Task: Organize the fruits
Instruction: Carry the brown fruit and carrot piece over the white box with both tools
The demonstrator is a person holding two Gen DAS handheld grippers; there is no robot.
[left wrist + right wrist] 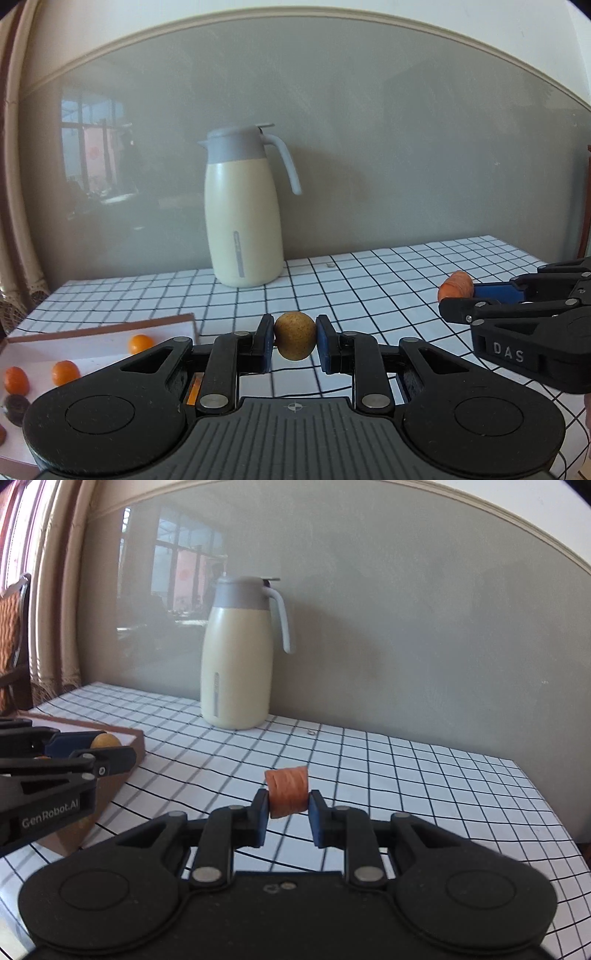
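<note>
Two hand-held grippers hover above a counter covered in a white cloth with a black grid.

The left gripper has its blue-padded fingers closed on a small round yellow-brown fruit, held clear of the counter at the centre of the left wrist view. In the same view, at 8 o'clock, a shallow brown-rimmed tray with a white floor holds three small orange fruits and a dark fruit near its edge.

The right gripper has its fingers closed on a wrinkled orange dried fruit, also lifted off the counter. In the left wrist view this gripper enters from 3 o'clock; in the right wrist view the left gripper enters from 9 o'clock, above the tray.

A cream insulated jug with a grey lid and handle stands upright at 12 o'clock, at the back of the counter by a grey wall.
</note>
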